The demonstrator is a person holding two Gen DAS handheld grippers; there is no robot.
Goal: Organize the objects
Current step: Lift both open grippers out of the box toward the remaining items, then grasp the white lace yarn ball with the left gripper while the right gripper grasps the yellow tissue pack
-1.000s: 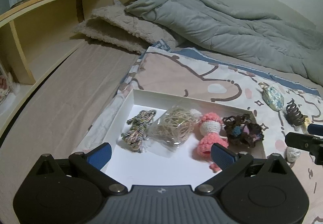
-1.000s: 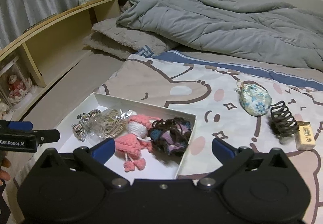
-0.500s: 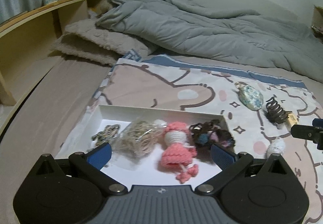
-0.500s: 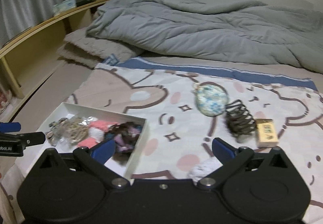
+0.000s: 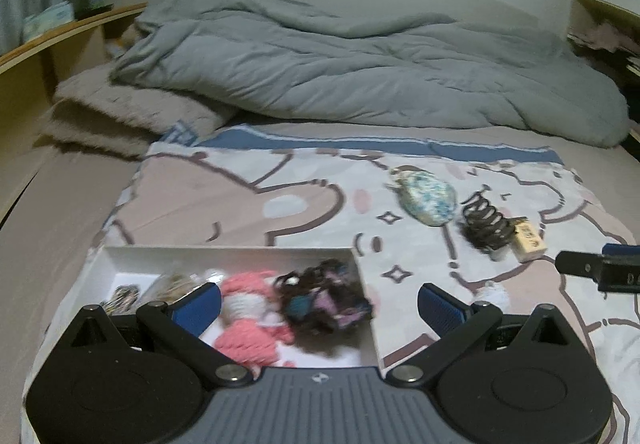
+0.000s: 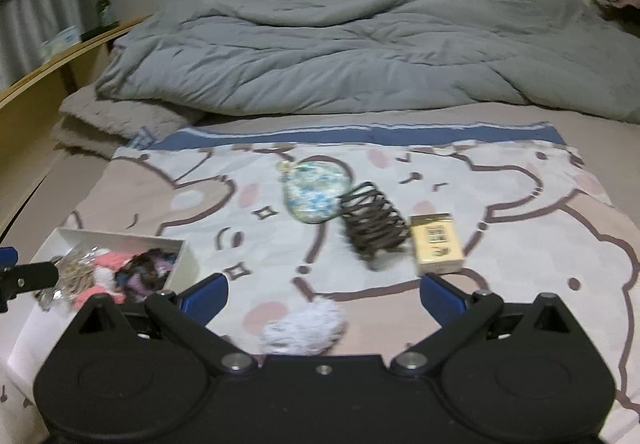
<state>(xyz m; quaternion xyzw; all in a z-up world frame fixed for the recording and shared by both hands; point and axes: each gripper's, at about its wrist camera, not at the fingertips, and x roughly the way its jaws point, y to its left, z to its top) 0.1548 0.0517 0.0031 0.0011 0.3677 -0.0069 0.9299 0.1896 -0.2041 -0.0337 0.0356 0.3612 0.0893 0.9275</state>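
A white box on the patterned blanket holds a pink crochet doll, a dark scrunchie and bundled cords. Loose on the blanket lie a floral pouch, a brown claw clip, a small yellow box and a white fluffy ball. My left gripper hangs open over the box's right half. My right gripper is open just above the fluffy ball, which sits between its fingers.
A rumpled grey duvet fills the back of the bed. A beige pillow lies at the left, beside a wooden shelf with a bottle and tissue box. The blanket's right part is bare.
Both grippers have swung to the right. The left one went from the box's middle to its right end; the right one went from the box to the loose items and fluffy ball.
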